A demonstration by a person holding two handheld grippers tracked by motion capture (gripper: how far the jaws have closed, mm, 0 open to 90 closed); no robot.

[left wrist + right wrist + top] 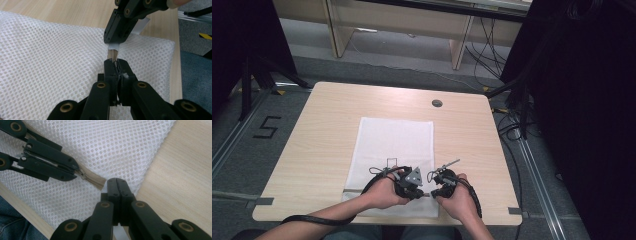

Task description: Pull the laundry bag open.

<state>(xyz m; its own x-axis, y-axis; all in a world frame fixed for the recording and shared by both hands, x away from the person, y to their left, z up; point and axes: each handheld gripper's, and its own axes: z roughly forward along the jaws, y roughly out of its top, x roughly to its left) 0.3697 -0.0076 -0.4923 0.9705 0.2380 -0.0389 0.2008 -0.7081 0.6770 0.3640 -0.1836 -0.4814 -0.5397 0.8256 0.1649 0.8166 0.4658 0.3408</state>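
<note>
A white mesh bag (394,142) lies flat in the middle of the wooden table (322,145), with a beige zipper (94,180) running along its near edge. My left gripper (422,193) is shut on the metal zipper pull (82,175), and its jaws (116,65) are closed tight around it. My right gripper (435,193) is shut on the bag's edge at the zipper's end (117,181), close to the bag's near right corner. The two grippers' tips almost meet, with a short length of zipper between them.
A small grey round cap (437,103) sits in the table top near the far edge. Bare wood lies left and right of the bag. Beyond the table are wooden shelf legs (459,45), floor cables (484,60) and black curtains (592,100).
</note>
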